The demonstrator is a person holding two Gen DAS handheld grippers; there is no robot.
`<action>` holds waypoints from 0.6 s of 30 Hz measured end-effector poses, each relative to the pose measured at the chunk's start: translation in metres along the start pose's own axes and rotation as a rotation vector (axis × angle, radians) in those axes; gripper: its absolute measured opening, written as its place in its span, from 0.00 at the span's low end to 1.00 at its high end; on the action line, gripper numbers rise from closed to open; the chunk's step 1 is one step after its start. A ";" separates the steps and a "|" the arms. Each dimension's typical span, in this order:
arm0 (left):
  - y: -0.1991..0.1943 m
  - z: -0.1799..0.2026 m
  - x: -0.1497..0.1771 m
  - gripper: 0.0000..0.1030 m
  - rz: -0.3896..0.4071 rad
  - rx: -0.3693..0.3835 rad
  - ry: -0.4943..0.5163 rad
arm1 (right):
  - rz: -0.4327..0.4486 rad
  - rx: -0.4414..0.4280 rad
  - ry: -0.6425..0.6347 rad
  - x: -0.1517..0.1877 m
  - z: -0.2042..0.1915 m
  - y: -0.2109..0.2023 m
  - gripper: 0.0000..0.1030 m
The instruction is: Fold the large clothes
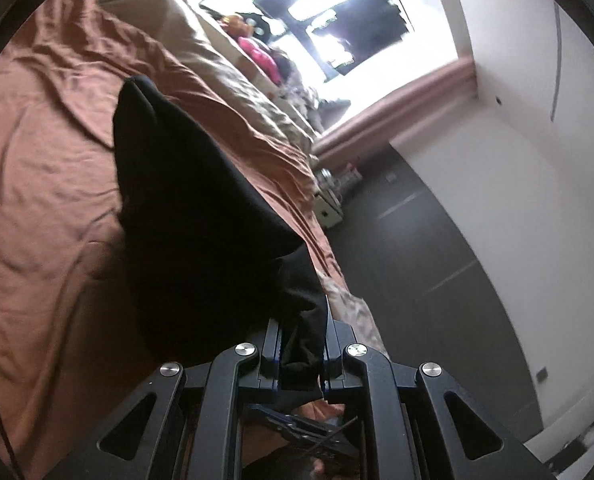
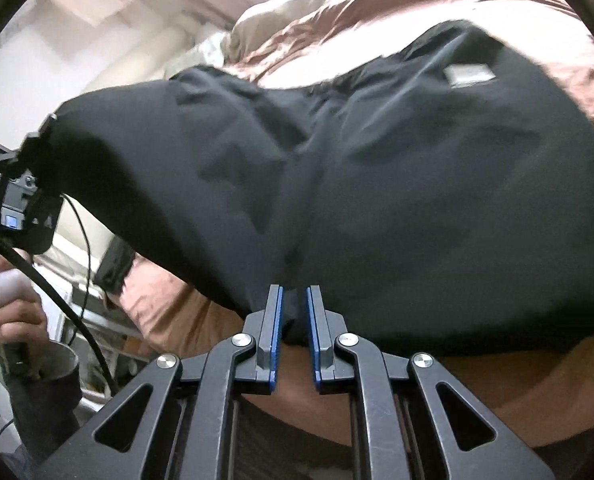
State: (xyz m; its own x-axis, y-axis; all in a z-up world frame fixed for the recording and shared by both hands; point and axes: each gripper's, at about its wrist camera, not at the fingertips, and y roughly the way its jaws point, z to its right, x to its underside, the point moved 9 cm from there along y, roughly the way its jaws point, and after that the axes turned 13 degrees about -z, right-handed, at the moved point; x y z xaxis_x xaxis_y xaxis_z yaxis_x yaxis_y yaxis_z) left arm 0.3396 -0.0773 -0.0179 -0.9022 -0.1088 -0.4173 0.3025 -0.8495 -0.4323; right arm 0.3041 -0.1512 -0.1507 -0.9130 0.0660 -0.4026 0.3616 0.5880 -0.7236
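A large black garment (image 1: 185, 216) hangs stretched above the bed's rust-brown sheet (image 1: 45, 184). My left gripper (image 1: 301, 320) is shut on a bunched edge of it, cloth filling the gap between the fingers. In the right wrist view the same black garment (image 2: 377, 184) spreads wide, with a small grey label (image 2: 469, 75) near its upper right. My right gripper (image 2: 295, 312) is shut on its near edge, a fold pinched between the blue pads. The left gripper (image 2: 25, 176) shows at far left, holding the other end of the cloth, with the person's hand (image 2: 9, 304) below it.
A beige duvet (image 1: 185, 40) lies bunched along the bed's far side. Beyond are a bright window (image 1: 337, 16), a sill with coloured items (image 1: 257, 52), a pink curtain (image 1: 397, 116), dark flooring (image 1: 417, 248) and a white wall (image 1: 537, 160). A cable (image 2: 77, 304) hangs by the hand.
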 end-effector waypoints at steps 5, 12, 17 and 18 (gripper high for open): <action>0.049 0.032 0.000 0.13 -0.079 -0.012 0.055 | 0.089 0.026 0.044 0.003 0.028 -0.040 0.48; 0.125 0.053 0.011 0.13 -0.200 -0.031 0.097 | 0.193 0.016 0.117 0.016 0.073 -0.085 0.78; 0.183 0.052 0.027 0.13 -0.290 -0.063 0.079 | 0.241 0.007 0.180 0.027 0.103 -0.114 0.78; 0.198 0.050 0.033 0.14 -0.318 -0.080 0.072 | 0.251 0.007 0.192 0.029 0.109 -0.118 0.78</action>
State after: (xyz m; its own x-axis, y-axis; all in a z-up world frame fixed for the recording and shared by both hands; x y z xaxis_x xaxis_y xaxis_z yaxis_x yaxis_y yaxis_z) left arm 0.3541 -0.2746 -0.0777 -0.9321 0.1942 -0.3058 0.0351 -0.7918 -0.6098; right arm 0.2552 -0.3065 -0.1378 -0.8141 0.3598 -0.4558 0.5804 0.5287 -0.6193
